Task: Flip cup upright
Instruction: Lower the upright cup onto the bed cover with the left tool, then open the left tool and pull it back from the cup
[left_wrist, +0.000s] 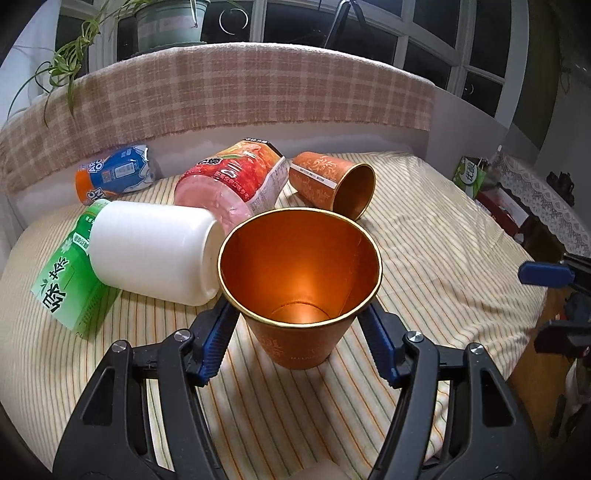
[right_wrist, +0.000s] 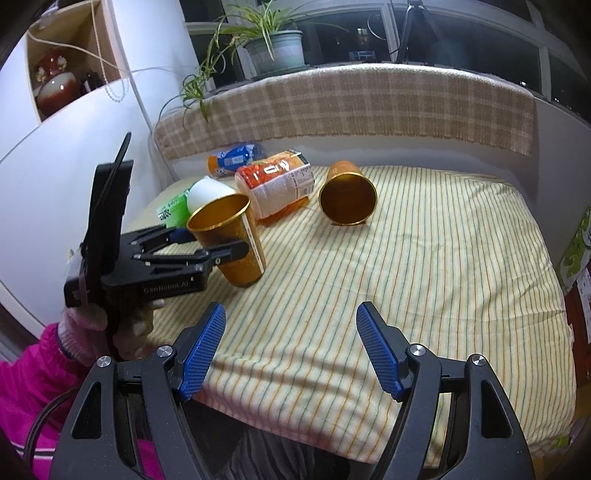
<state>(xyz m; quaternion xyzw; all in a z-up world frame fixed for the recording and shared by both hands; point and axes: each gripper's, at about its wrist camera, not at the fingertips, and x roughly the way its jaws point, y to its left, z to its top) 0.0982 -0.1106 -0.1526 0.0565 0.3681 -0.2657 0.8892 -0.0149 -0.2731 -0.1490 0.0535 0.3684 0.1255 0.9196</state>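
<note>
An orange metal cup (left_wrist: 300, 291) with a gold rim stands nearly upright, mouth up, on the striped cloth between the fingers of my left gripper (left_wrist: 300, 325). The jaws sit against its sides. The right wrist view shows this cup (right_wrist: 231, 240) slightly tilted in the left gripper (right_wrist: 207, 243), its base on the cloth. A second orange cup (left_wrist: 332, 184) lies on its side behind it, mouth toward me; it also shows in the right wrist view (right_wrist: 347, 197). My right gripper (right_wrist: 291, 343) is open and empty over the near edge of the table.
A white jar (left_wrist: 151, 254), a green packet (left_wrist: 70, 280), a red snack bag (left_wrist: 236, 181) and a blue-orange bottle (left_wrist: 114, 177) lie at the back left. A plaid-covered backrest (left_wrist: 258, 92) runs behind. The table edge (right_wrist: 332, 454) is near the right gripper.
</note>
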